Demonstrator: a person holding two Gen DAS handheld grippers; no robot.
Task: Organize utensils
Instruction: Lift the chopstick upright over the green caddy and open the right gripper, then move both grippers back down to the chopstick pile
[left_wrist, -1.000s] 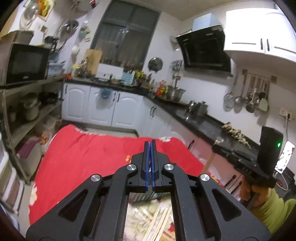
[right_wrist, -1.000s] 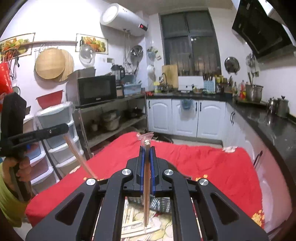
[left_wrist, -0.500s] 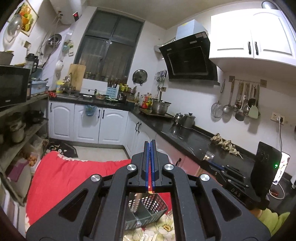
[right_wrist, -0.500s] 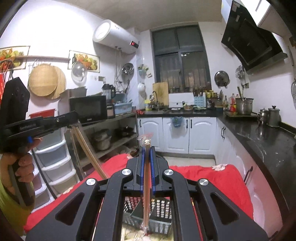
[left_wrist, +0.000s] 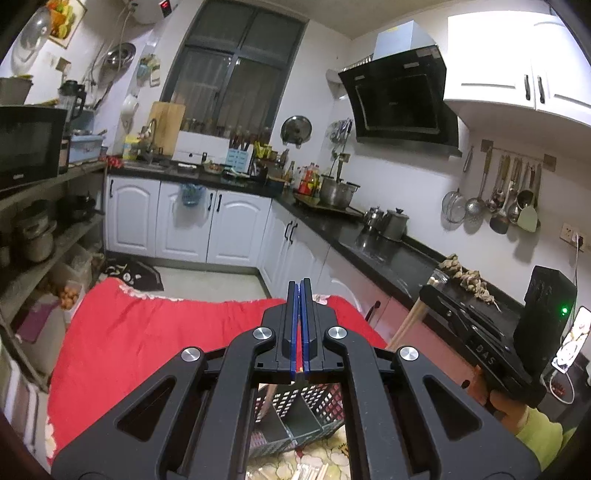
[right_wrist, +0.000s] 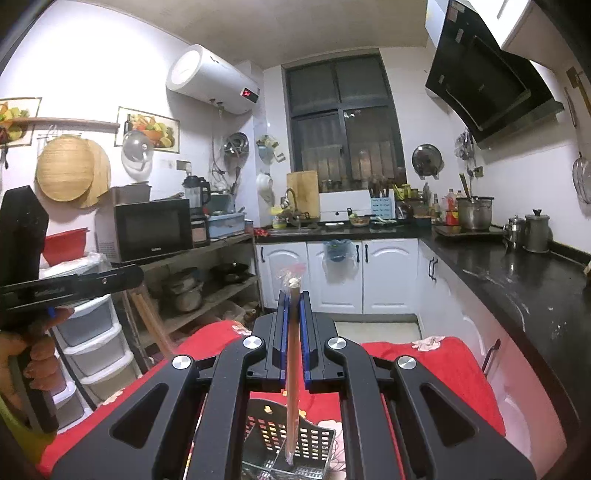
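Observation:
My left gripper (left_wrist: 300, 287) is shut; in the right wrist view, a wrapped pair of chopsticks (right_wrist: 149, 317) hangs slanting down from its tip (right_wrist: 136, 275). My right gripper (right_wrist: 293, 294) is shut on another wooden pair of chopsticks (right_wrist: 293, 354) in a clear sleeve, its lower end over a compartment of the dark perforated utensil basket (right_wrist: 314, 437). The left wrist view shows that basket (left_wrist: 317, 397) just below my left jaws. It also shows the right gripper (left_wrist: 425, 290) at the right, with its chopsticks (left_wrist: 408, 323) pointing down.
The basket stands on a table under a red cloth (left_wrist: 140, 332), with a floral cloth and loose wrapped chopsticks (left_wrist: 310, 472) at the near edge. A black counter (left_wrist: 369, 243) runs along the right and open shelves (right_wrist: 207, 291) along the left. A hand (right_wrist: 33, 365) grips the left handle.
Both grippers have lifted off the chopstick pile and moved forward, each carrying its chopsticks. The pile has slipped out below and the basket has come into view beneath the jaws.

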